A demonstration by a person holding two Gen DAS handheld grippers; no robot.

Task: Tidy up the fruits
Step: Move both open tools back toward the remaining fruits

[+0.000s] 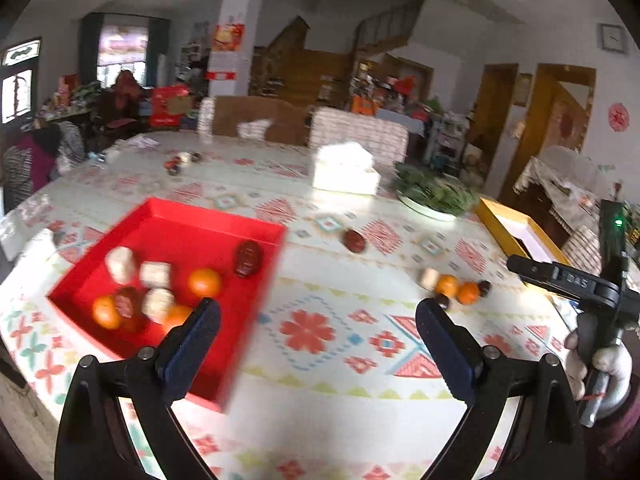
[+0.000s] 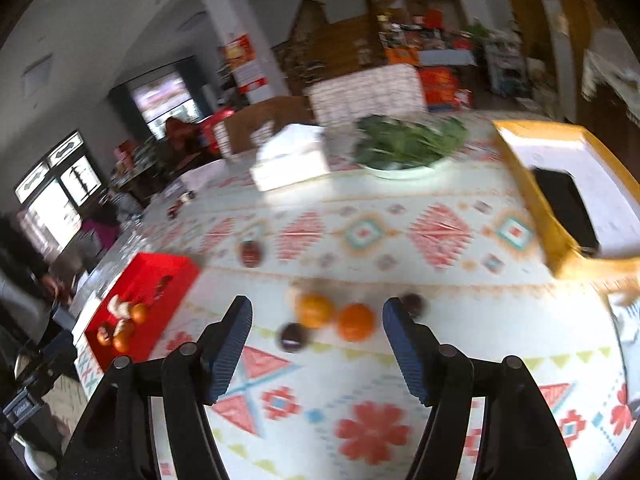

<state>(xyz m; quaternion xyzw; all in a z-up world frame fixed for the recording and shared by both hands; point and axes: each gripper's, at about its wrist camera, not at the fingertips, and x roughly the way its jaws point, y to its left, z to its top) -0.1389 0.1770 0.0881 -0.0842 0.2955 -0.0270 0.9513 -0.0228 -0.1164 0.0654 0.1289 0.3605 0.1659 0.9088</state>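
The table (image 1: 400, 400), under a patterned cloth, carries everything, and the job looks roughly half done, going by where the fruit lies. The red tray (image 1: 180, 224) sits at the left of the table and already holds a good share: in the left wrist view, about three oranges (image 1: 205, 282), a couple of red dates (image 1: 248, 258) and three or so pale chunks (image 1: 155, 274) I cannot identify — all blurred, so the count is loose. What remains is out on the cloth, well apart from the tray: a small cluster (image 2: 332, 316) of two oranges side by side, two or three dark round fruits around them and one pale piece at the left end, plus a lone date (image 2: 251, 253) farther back. A tissue box (image 1: 346, 170), a bowl of greens (image 2: 404, 148) and a yellow box (image 2: 560, 184) stand beyond and seem no part of the sorting. Both tools are empty: the left gripper (image 1: 318, 322) hangs spread wide near the tray's right edge, and the right gripper (image 2: 317, 328) is spread wide too, with the cluster framed between its fingers but nothing touched — my guess is an orange goes next.
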